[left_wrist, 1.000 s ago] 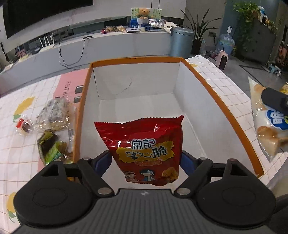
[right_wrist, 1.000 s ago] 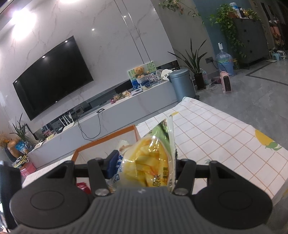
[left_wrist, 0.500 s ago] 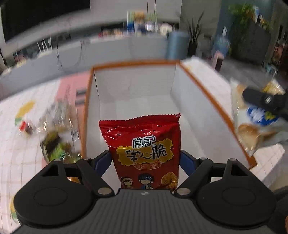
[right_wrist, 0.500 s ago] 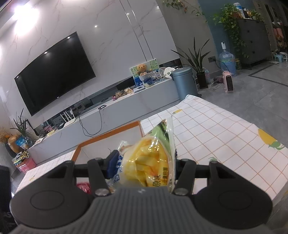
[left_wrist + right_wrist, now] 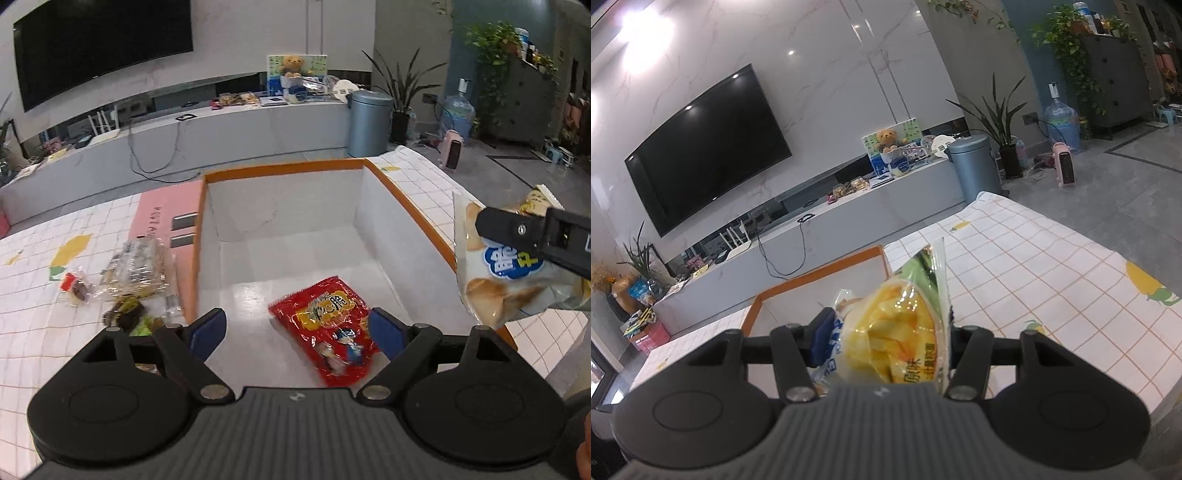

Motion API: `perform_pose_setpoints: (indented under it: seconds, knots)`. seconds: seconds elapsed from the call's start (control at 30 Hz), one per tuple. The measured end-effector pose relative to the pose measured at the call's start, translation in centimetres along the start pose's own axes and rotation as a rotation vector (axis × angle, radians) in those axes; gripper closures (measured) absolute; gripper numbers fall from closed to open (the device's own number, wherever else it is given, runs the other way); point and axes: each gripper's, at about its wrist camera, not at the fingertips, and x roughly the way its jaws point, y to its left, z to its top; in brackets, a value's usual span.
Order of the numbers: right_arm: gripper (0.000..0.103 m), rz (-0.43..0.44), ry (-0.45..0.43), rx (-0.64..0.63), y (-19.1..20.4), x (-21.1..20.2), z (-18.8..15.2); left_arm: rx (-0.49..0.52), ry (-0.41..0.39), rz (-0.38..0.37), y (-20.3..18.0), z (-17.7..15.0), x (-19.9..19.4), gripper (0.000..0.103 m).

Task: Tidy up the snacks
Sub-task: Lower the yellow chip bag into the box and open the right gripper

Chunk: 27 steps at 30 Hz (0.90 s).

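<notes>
My left tool (image 5: 297,330) opening, empty above the red snack bag (image 5: 327,326); right tool (image 5: 882,339), clamping the yellow chip bag (image 5: 894,336), may spill it past the box's (image 5: 402,201) orange rim onto the desk edge.

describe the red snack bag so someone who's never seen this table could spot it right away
Find the big white box with the orange rim on the checked tablecloth. The red snack bag lies flat on its floor near the front, free between the opening blue fingers of the left gripper. It is the only thing in the box, bright red with a yellow label and cartoon figures.
</notes>
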Motion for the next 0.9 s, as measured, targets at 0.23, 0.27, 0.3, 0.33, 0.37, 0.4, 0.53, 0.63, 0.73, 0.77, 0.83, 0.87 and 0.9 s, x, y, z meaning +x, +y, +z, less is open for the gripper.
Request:
perform_pose_setpoints:
  seconds: [0.23,0.27,0.3,0.33,0.37,0.4,0.53,0.63,0.73,0.77,0.83,0.87,0.9]
  knots:
    - [0.049,0.043,0.011,-0.028,0.8,0.1,-0.3,0.002,-0.167,0.054,1.8,-0.7,-3.5,0.002]
    - [0.049,0.043,0.013,-0.032,1.0,0.2,-0.4,-0.003,-0.186,0.061,2.2,-0.9,-3.9,0.002]
    - [0.049,0.042,0.017,-0.039,1.1,0.3,-0.5,-0.01,-0.202,0.075,2.6,-1.1,-4.3,0.002]
    - [0.049,0.042,0.022,-0.046,1.3,0.4,-0.6,-0.016,-0.219,0.081,3.1,-1.3,-4.7,0.002]
    - [0.048,0.045,0.028,-0.057,1.6,0.6,-0.7,-0.022,-0.238,0.085,3.7,-1.4,-5.1,0.002]
    - [0.049,0.052,0.033,-0.068,2.0,0.8,-0.9,-0.026,-0.257,0.087,4.1,-1.6,-5.4,0.002]
    - [0.049,0.113,0.074,-0.093,3.6,1.8,-1.7,-0.021,-0.337,0.072,5.5,-2.0,-6.3,0.002]
    - [0.05,0.139,0.102,-0.119,5.4,2.7,-2.6,-0.031,-0.326,0.076,6.5,-2.1,-5.8,0.002]
    - [0.053,0.12,0.124,-0.164,6.7,3.8,-3.2,-0.069,-0.301,0.08,8.0,-2.2,-5.0,0.002]
    - [0.053,0.113,0.128,-0.171,6.9,4.0,-3.3,-0.088,-0.292,0.077,8.7,-2.3,-4.7,0.002]
    - [0.053,0.106,0.132,-0.17,7.2,4.4,-3.2,-0.11,-0.279,0.073,9.6,-2.4,-4.1,0.002]
    - [0.053,0.104,0.134,-0.17,7.3,4.7,-3.1,-0.122,-0.269,0.073,10.1,-2.5,-3.8,0.002]
    - [0.053,0.099,0.134,-0.174,7.4,4.8,-3.1,-0.13,-0.26,0.073,10.5,-2.6,-3.6,0.002]
